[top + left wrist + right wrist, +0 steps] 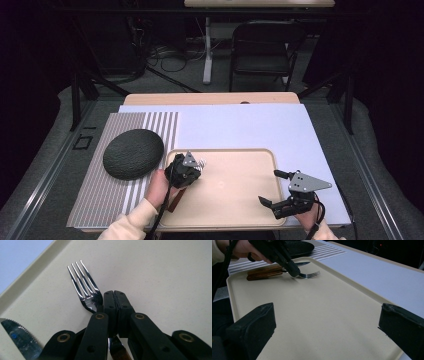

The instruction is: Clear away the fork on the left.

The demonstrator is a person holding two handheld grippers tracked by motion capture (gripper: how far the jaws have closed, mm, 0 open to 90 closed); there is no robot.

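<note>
A: Looking at the left claw (pixel 115 295), its jaws are pressed together on the fork's (pixel 84 285) neck, with the tines jutting out ahead of the tips and the wooden handle running back beneath it.

B: So the hold is thin. What could fail?

A: The neck is smooth metal and narrow. If the hand tilts or swings quickly, the fork may pivot in the grip or slide out and clatter onto the tray (pixel 162 272).

B: And the knife (pixel 17 336)?

A: It lies just beside the claw, toward its left. A low sweep could catch the serrated blade and drag it along.

B: The right claw (pixel 274 187)?

A: Its jaws stand wide apart, holding nothing, above the tray's near right corner, well apart from the fork. It only becomes a risk if both meet over the tray.
</note>
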